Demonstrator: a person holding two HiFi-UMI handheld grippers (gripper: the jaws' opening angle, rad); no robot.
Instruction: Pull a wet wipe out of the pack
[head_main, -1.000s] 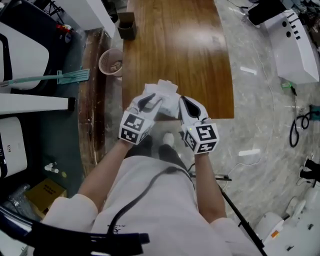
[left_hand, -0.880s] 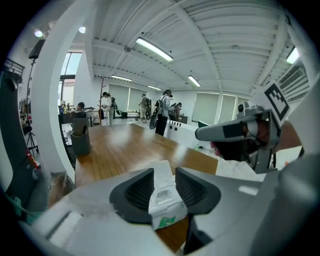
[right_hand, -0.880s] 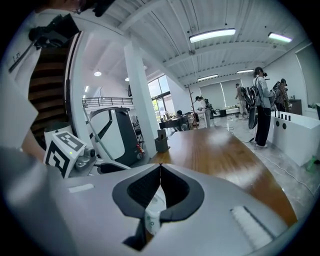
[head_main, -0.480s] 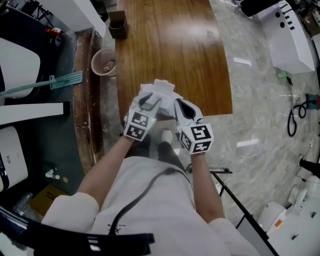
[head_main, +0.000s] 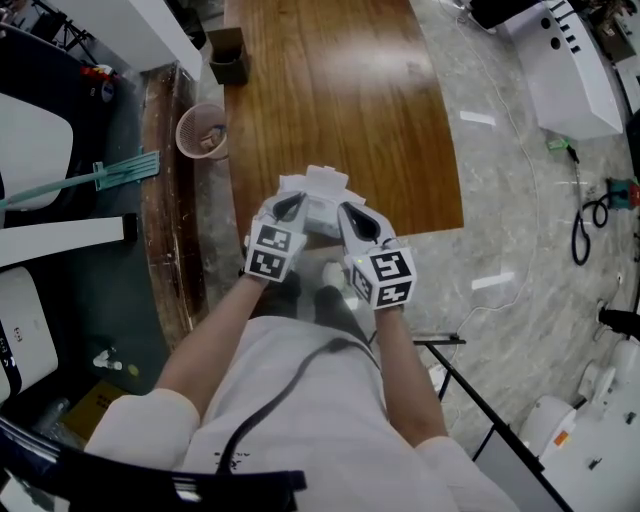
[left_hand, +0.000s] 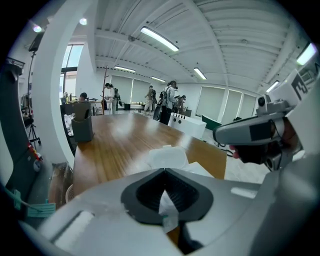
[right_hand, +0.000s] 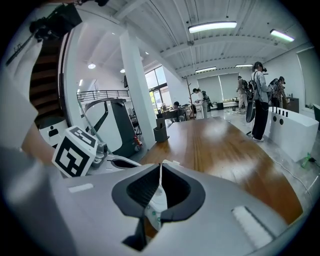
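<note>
Over wooden table (head_main: 330, 90), wipe pack (head_main: 318, 196)

Most of the wet wipe pack (head_main: 320, 188) lies hidden under the left gripper (head_main: 290, 208) and right gripper (head_main: 355, 222); only its white top shows beyond their fingertips. The left jaws, just closed, pinch a white scrap (left_hand: 166, 209), wipe or wrapper unclear. Between the right jaws, a green-printed edge (right_hand: 155, 202) runs out of sight behind the pads.
</note>
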